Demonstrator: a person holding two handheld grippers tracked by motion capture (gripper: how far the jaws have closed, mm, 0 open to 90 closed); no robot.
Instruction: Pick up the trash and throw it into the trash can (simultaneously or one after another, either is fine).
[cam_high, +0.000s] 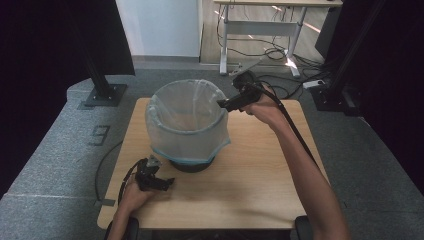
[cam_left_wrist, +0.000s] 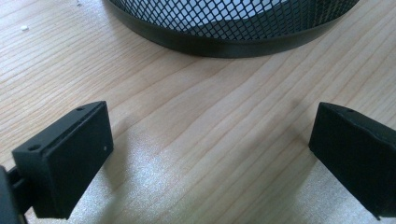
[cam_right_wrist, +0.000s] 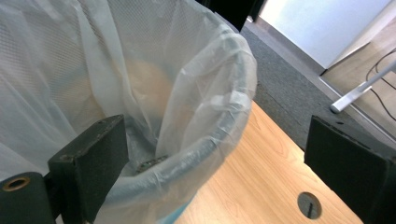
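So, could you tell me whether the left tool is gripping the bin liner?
No, the left tool rests open on the table, apart from the bin liner.

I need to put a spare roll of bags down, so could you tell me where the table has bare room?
The widest bare patch is the table's near right part, between the lined bin and the right forearm. A narrower strip runs along the near edge beside the left gripper. It is crowded at the bin's right rim, where the open right gripper hovers.
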